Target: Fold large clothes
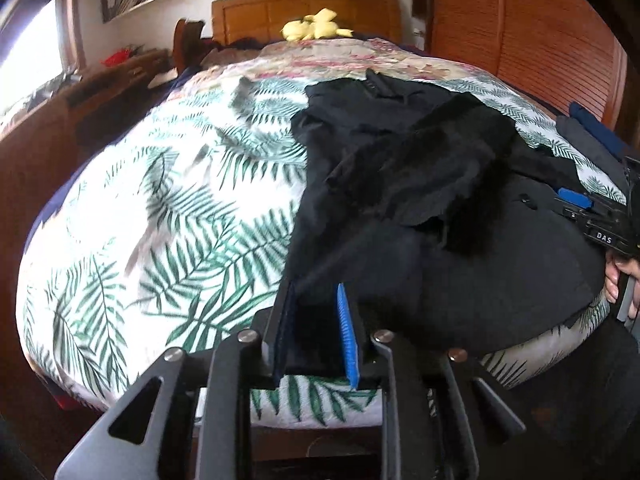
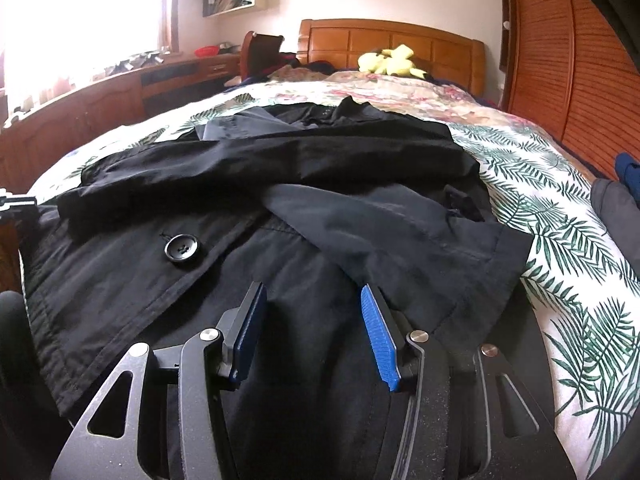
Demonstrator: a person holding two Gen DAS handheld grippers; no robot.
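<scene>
While the black coat (image 2: 248, 216) lies spread across the leaf-print bedcover (image 1: 168, 216), one sleeve is folded over its body and a large button (image 2: 182, 249) shows at 9 o'clock of the right view. Left tongs (image 1: 316, 300) stand at the coat's near edge, jaws narrowly parted; whether cloth is between the pads cannot be told. Right tongs (image 2: 312, 300) hang over the coat's lower part, jaws moderately wide, nothing gripped. A hand (image 1: 618, 280) shows at 3 o'clock in the left view. A yellow soft toy (image 2: 390, 60) sits by the headboard (image 2: 400, 42) at 12 o'clock
</scene>
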